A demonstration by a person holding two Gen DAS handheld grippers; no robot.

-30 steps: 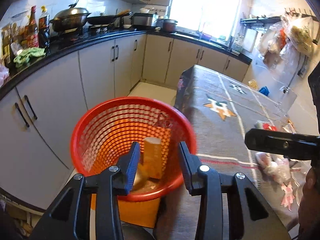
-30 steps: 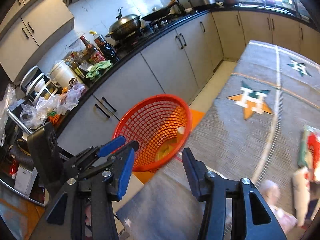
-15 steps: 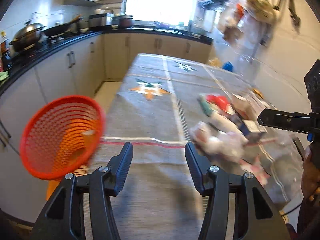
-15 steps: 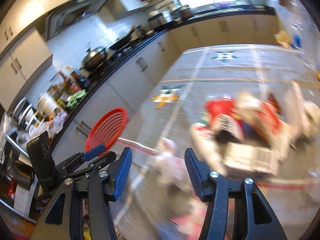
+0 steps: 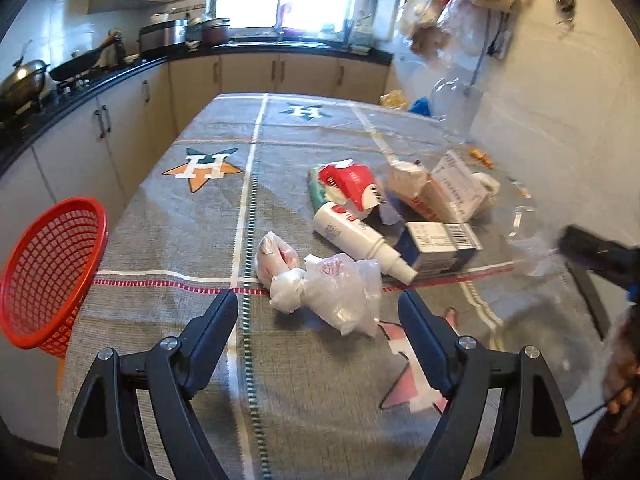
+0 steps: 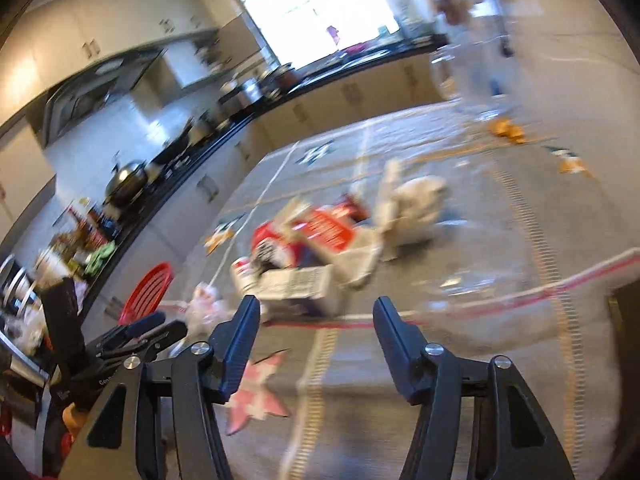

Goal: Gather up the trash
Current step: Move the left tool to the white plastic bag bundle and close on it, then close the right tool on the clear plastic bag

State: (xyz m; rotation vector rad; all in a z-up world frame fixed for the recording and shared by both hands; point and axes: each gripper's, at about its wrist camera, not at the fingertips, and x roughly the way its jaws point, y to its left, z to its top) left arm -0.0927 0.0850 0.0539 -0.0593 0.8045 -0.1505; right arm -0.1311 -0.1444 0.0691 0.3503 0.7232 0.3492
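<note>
White knotted plastic bag (image 5: 324, 286) lies crosswise just ahead of the empty, wide-apart left gripper (image 5: 318, 314), nearer than the equally parted right gripper (image 6: 316, 316).

The cloth (image 5: 168, 240) is grey with white lines, a red band and orange-green stars bearing a white H. The basket (image 5: 48, 272) is red mesh. The bag (image 5: 340, 292) is white, the bottle (image 5: 352, 236) white with red, the carton (image 5: 352, 184) red and white, the box (image 5: 440, 244) white and dark blue with a barcode.
</note>
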